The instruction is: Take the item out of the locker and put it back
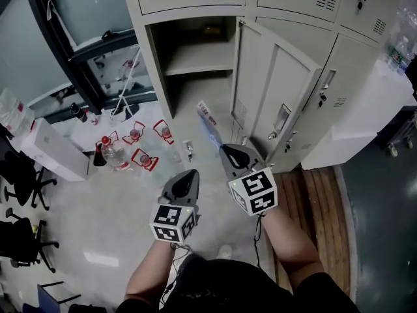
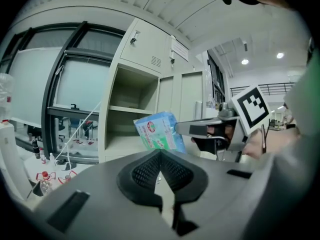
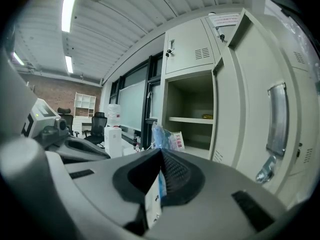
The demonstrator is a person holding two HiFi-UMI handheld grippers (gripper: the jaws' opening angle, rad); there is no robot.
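Packet outside locker, pinched in right gripper fingers. Left gripper fingers together, empty. Next, likely: return packet to shelf.

Pale glossy floor, dark-framed windows at L, black office chairs, strip lights overhead.
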